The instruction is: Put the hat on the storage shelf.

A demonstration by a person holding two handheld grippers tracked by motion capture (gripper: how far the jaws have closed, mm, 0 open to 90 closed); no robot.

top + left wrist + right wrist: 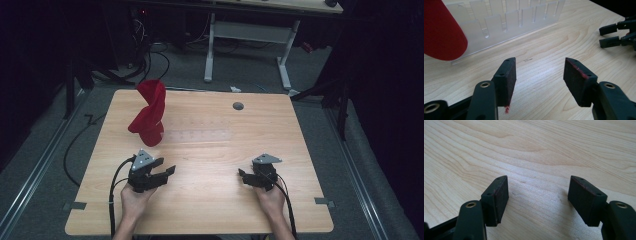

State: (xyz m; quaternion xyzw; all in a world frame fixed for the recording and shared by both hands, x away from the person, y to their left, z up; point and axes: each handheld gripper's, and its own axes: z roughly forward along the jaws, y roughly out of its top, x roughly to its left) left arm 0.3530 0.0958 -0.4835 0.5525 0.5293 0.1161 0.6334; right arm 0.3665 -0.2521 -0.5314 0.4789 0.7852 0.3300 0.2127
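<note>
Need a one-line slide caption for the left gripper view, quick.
Left gripper, jaws open and empty above the wooden table, faces a clear slotted rack and a red cloth.

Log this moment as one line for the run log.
left gripper: open, empty, facing clear rack | right gripper: open, empty, over table | red cloth: on rack's left end, untouched

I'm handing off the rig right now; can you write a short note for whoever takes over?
Left gripper: open, nothing between the jaws, low over the table, pointed toward the rack.
Right gripper: open, nothing held, low over the table.
Red cloth: twisted upright at the left end of the clear slotted rack, which lies mid-table.
Done: cannot tell.
Left: probably grasping the cloth; neither gripper touches it.
</note>
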